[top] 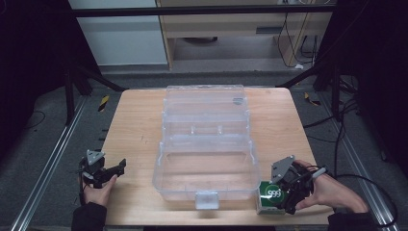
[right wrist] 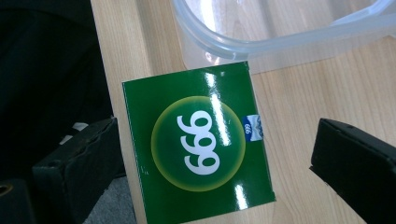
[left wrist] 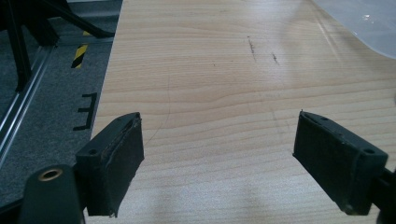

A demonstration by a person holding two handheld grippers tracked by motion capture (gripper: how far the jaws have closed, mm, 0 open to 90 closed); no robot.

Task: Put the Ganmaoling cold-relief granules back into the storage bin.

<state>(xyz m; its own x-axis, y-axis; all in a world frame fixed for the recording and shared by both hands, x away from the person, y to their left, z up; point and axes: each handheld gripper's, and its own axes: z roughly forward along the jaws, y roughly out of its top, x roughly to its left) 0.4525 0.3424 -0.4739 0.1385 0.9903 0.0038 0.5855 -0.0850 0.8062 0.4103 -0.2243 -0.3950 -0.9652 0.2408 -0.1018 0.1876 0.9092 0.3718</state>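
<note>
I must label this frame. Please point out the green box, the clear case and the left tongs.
green box (right wrist: 198,144): right gripper view, its top face.
clear case (top: 206,159): high view, front rim.
left tongs (left wrist: 217,156): left gripper view, midway between fingertips.

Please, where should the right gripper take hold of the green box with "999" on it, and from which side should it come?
Probably from above, closing on two opposite side edges. The green box lies flat at the table's near edge, printed face up, beside the clear plastic case. The right gripper is open, one jaw on each side of the box; in the right gripper view neither touches it.
</note>
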